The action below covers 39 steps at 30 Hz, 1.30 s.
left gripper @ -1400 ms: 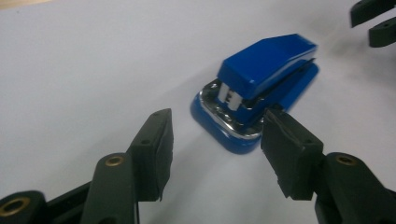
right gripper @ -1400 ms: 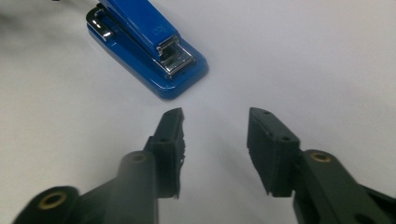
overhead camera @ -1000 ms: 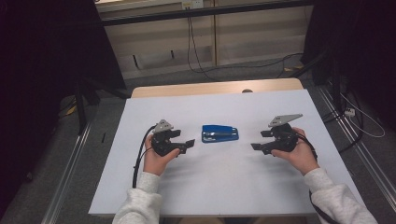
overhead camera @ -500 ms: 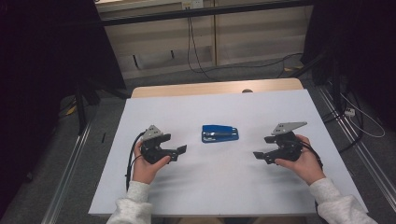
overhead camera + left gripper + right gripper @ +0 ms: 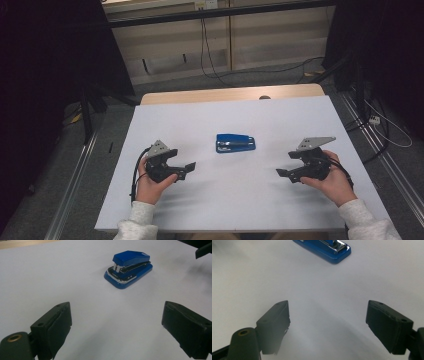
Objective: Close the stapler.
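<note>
**Q:** Where did the stapler lie, and where were your grippers?

**A:** The blue stapler point(image 5: 235, 143) lay flat near the middle of the white bench point(image 5: 280, 210), closed, resting on its base. From it, my left gripper point(image 5: 189, 166) sat at about 8 o'clock and my right gripper point(image 5: 281, 173) at about 4 o'clock. Both were well apart from it.

**Q:** State of each gripper?

**A:** Both stood wide with nothing between the jaws. The jaws of both had just been opening. In the left gripper view the stapler point(image 5: 128, 268) lay ahead at roughly 1 o'clock; in the right gripper view point(image 5: 327, 247) it lay at about 12 o'clock, partly cut by the frame edge.

**Q:** Why that arrangement?

**A:** I judged it a ready stance: each gripper flanked the stapler and pointed inward, so that either could approach without crossing the other. The wide jaws would clear the stapler's body.
</note>
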{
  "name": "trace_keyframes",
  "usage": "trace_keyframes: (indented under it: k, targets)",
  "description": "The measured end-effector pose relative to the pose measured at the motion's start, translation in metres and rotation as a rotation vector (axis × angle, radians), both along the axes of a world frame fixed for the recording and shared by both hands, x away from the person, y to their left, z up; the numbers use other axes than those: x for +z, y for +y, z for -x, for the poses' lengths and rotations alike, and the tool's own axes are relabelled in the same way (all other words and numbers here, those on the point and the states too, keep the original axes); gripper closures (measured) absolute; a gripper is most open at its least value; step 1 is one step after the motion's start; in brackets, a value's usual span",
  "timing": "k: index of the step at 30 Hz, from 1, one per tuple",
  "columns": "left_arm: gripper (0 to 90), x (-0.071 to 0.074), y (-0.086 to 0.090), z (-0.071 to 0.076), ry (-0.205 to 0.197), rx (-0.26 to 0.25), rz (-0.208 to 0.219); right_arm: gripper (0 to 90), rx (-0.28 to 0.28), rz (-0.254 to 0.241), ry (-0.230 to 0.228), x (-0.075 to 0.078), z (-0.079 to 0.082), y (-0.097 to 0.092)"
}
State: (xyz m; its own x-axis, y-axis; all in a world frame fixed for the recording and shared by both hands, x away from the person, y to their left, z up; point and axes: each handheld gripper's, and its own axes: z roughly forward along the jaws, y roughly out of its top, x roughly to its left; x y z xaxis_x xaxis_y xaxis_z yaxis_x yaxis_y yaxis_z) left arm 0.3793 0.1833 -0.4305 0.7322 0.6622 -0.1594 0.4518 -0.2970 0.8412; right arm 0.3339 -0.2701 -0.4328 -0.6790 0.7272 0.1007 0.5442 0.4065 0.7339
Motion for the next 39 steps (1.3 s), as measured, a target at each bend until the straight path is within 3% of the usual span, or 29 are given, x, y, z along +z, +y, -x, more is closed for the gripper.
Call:
trace_keyframes:
  k: [22,39]
  targets:
    - [8.3,-0.001,0.028,0.015,-0.002,0.042,-0.039,17.9,-0.013,0.009,0.003,0.0,0.022,-0.008]
    - [8.1,-0.002,0.043,0.024,-0.01,0.064,-0.039,17.4,-0.008,0.021,0.002,-0.001,0.031,-0.01]
